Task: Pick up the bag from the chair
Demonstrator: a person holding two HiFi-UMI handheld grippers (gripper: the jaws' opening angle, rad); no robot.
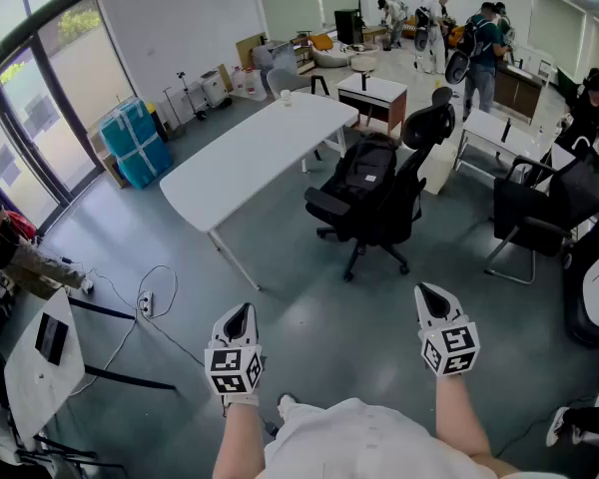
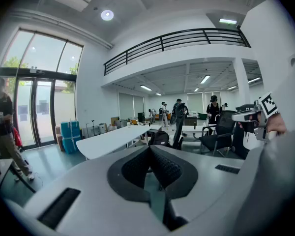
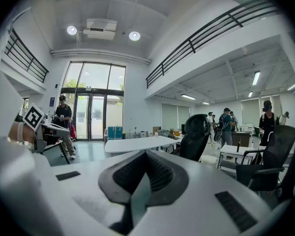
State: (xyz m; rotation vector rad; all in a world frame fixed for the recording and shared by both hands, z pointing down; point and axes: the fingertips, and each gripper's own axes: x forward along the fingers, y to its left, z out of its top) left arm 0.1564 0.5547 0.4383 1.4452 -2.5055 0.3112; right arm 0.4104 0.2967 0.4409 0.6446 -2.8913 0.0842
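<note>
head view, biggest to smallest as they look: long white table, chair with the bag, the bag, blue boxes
1. long table
2. chair
3. bag and blue boxes: look about alike, so no ranking between them.

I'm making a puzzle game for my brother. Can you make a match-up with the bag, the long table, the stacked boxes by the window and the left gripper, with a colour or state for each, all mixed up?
Things:
1. bag
2. long table
3. stacked boxes
4. left gripper

Colour or state:
A. blue
B. white
C. black, lying on the office chair
D. jaws shut, nothing between them

Right pairs: 1-C, 2-B, 3-A, 4-D
</note>
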